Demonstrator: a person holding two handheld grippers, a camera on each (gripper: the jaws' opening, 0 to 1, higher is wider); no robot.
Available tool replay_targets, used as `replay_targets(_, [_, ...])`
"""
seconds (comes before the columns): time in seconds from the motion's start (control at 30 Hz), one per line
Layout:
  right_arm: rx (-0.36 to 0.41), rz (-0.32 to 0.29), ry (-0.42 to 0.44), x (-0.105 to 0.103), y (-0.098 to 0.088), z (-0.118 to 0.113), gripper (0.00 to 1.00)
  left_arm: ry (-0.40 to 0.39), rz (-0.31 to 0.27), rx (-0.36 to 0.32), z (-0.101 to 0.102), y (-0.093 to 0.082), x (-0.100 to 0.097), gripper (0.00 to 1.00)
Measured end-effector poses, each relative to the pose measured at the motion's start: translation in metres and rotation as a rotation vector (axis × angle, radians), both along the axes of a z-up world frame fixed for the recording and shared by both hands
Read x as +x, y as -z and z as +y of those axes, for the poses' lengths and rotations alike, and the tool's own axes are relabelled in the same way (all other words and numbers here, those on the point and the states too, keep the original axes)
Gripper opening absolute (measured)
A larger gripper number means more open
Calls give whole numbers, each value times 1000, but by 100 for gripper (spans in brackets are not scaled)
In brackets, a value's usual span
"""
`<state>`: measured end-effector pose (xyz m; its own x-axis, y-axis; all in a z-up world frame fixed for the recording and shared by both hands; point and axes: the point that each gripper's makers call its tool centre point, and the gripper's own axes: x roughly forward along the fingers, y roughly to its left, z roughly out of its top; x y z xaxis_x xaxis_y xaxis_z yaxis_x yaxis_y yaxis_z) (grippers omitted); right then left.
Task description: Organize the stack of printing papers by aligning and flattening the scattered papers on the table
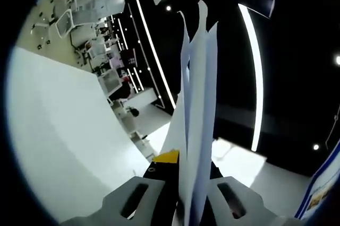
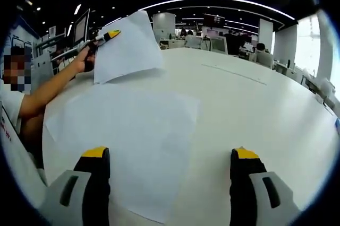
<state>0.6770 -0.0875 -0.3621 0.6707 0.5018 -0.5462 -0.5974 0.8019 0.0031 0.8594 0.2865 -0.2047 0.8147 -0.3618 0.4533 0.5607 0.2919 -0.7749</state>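
Observation:
My left gripper [image 1: 183, 165] is shut on several white paper sheets [image 1: 196, 104] that stand edge-on between its jaws and rise up the left gripper view. The right gripper view shows that same gripper [image 2: 109, 36] at the upper left, a hand [image 2: 82, 59] holding it and the held sheets [image 2: 127, 48] lifted above the table. More white sheets [image 2: 133, 141] lie spread flat on the white table [image 2: 255, 109], overlapping loosely. My right gripper [image 2: 170, 162] is open low over them, nothing between its jaws.
The person's forearm [image 2: 45, 96] reaches in from the left edge. Desks, monitors and seated people [image 2: 223, 40] stand beyond the table's far edge. Ceiling light strips [image 1: 255, 72] and office furniture [image 1: 85, 19] fill the tilted left gripper view.

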Motion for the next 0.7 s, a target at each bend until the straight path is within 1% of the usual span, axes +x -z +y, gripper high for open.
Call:
replay_targets(0.17, [1, -2, 3, 0, 0, 0, 89, 1, -9, 0, -2, -3, -4, 6])
replay_targets(0.53, [0, -1, 6, 0, 0, 0, 89, 1, -1, -3, 0, -1, -3, 6])
replay_targets(0.7, [3, -6, 12, 0, -1, -2, 86, 0, -9, 1, -1, -3, -3, 6])
